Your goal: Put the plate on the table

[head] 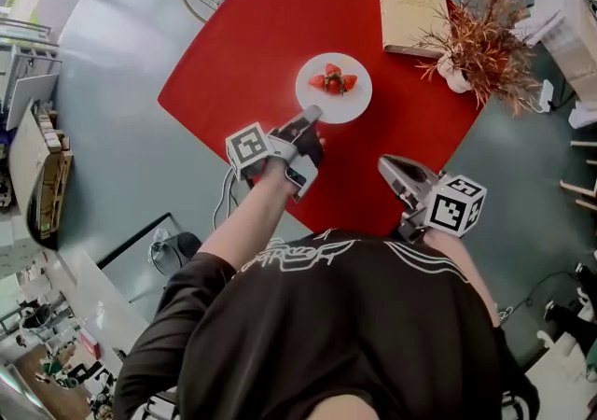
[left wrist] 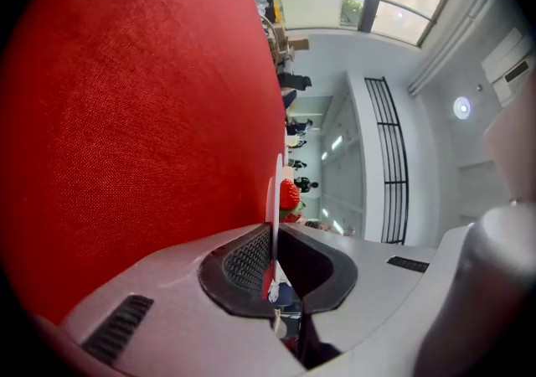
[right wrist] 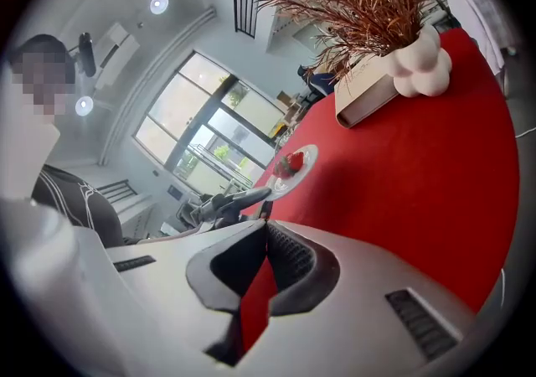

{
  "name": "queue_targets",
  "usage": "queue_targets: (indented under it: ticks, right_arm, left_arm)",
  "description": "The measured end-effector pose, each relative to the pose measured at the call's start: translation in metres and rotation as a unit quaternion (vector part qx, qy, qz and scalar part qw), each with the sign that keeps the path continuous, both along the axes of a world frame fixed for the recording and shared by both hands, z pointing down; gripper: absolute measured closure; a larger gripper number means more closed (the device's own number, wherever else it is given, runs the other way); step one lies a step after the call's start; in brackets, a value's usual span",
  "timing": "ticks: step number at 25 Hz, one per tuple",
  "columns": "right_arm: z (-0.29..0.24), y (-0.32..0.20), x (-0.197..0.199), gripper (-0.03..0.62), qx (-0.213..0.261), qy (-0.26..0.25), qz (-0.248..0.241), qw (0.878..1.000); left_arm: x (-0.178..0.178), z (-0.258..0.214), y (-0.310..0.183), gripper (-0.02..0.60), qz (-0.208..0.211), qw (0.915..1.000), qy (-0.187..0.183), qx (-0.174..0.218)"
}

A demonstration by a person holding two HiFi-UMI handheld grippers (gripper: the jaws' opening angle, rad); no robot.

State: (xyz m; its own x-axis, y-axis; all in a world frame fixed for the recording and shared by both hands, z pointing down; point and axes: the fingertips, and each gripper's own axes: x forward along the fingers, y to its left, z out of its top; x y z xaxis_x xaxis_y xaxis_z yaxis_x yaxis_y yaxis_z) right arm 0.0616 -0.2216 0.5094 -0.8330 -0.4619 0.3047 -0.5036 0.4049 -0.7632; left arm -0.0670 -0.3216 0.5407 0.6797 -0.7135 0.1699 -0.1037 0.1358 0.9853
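A white plate (head: 355,103) carrying strawberries (head: 333,82) sits around the middle of the red table (head: 252,45), flat and apparently touching the surface, though full contact cannot be confirmed; its near rim is pinched by the left gripper (head: 311,114), whose jaws are clamped on the thin plate edge (left wrist: 276,191), seen side-on in the left gripper view; the right gripper (head: 384,164) hangs over the table's near edge, jaws together on nothing (right wrist: 264,229); a cream book (head: 410,9) and a white vase of dried stems (head: 476,40) stand toward the far right corner. Judging by this, the placing looks nearly done; letting go and drawing the gripper back remain.
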Motion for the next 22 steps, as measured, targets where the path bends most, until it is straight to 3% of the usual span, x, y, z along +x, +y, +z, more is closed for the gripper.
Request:
queue_targets:
  ticks: [7,22]
  right_arm:
    - [0.005,0.003,0.002,0.586,-0.008,-0.003,0.003,1.000]
    - [0.013,0.016,-0.003,0.586,-0.033,-0.022,0.010,0.999]
  left_arm:
    - [-0.004,0.021,-0.001,0.560,-0.002,0.9991,-0.034,-0.025]
    - [-0.003,0.038,0.002,0.560,-0.015,0.9967,-0.032,-0.073]
